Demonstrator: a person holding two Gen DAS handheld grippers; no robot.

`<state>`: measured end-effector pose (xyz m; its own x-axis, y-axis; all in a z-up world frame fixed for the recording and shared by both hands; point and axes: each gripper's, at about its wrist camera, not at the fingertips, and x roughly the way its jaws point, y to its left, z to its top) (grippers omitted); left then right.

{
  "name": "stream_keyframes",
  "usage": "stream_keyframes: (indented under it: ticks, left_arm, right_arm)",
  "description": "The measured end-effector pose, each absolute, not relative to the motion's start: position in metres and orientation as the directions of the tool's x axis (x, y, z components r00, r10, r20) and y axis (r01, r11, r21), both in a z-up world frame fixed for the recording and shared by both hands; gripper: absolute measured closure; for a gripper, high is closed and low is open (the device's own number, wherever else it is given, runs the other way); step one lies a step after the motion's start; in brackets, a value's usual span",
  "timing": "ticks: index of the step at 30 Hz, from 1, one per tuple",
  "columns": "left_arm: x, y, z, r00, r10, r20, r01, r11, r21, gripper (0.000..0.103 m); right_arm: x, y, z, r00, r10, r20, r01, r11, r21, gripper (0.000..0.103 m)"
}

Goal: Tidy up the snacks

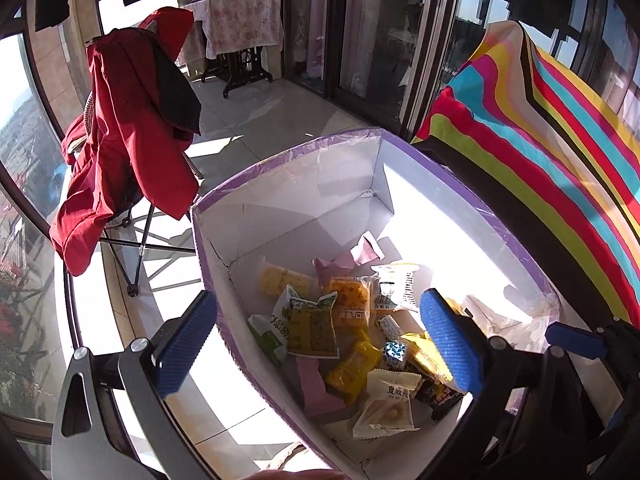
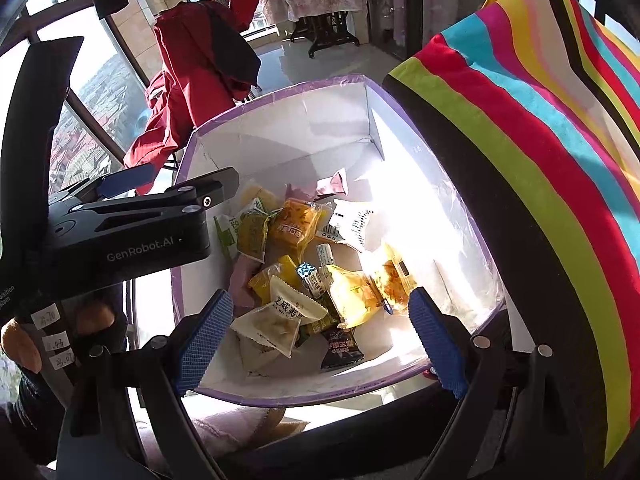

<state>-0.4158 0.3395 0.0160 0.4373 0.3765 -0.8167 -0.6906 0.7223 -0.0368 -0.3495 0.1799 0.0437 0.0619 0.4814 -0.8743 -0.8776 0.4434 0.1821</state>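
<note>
A white box with a purple rim (image 1: 224,200) (image 2: 280,96) holds several wrapped snacks: yellow packets (image 1: 350,306) (image 2: 294,224), a green packet (image 1: 310,330) (image 2: 252,232), a white packet (image 1: 386,408) (image 2: 272,324) and a dark packet (image 1: 438,394) (image 2: 340,346). My left gripper (image 1: 320,344) is open, straddling the box's left wall, nothing between its blue pads (image 1: 186,350). My right gripper (image 2: 320,344) hangs open over the near end of the box, empty. The left gripper's body (image 2: 132,224) shows at the left of the right wrist view.
A striped multicoloured cloth (image 1: 540,184) (image 2: 540,160) lies against the box's right side. A folding chair draped with red clothing (image 1: 132,152) (image 2: 200,80) stands left of the box. A covered sewing table (image 1: 240,28) is at the back. Windows curve along the left.
</note>
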Motion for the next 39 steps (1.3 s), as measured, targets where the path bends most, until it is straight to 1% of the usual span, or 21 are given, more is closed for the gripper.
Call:
stream_keyframes:
  ticks: [39]
  left_arm:
    - [-0.4154,0.3425,0.0079,0.441,0.333,-0.833,-0.686,0.723,-0.074,0.002]
  right_arm:
    - [-0.3474,0.177,0.0376,0.049,0.47,-0.881,-0.865,0.461,0.197,0.016]
